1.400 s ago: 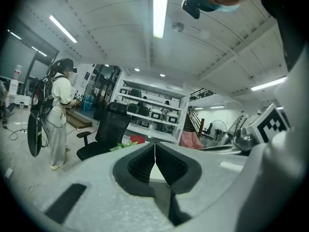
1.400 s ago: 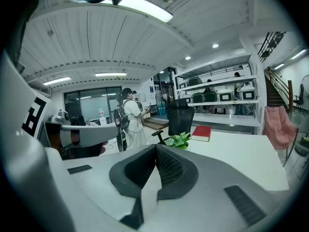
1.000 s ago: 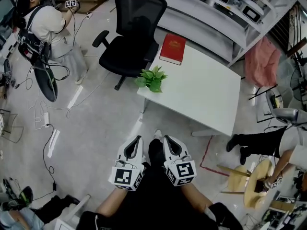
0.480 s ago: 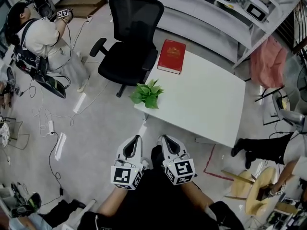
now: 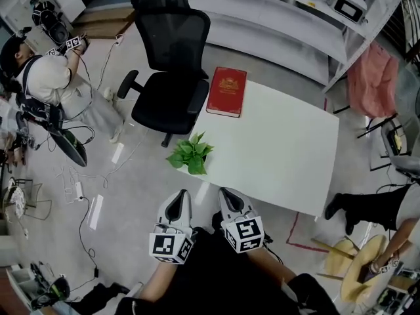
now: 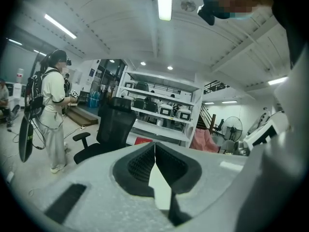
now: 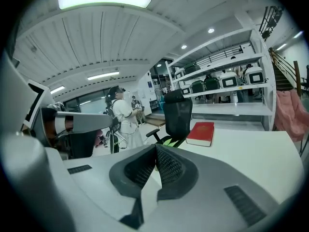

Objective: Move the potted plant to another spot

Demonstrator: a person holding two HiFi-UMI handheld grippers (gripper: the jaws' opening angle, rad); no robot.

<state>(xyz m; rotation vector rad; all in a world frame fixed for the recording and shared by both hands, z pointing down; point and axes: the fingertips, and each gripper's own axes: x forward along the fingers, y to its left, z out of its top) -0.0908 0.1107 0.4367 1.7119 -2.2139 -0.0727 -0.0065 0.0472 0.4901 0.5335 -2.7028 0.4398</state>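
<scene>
The left gripper (image 5: 178, 199) and right gripper (image 5: 227, 196), jaws together and empty, are drawing nearer the white table (image 5: 289, 156) than a second ago. The potted plant (image 5: 190, 155) is sitting untouched at its near-left corner, its pot apparently hidden under leaves.

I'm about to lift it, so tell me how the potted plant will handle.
The potted plant looks small, so probably light. Its leaves hide the pot from above and would likely bend if gripped. It sits at the white table's corner, so a push could send it off.
</scene>
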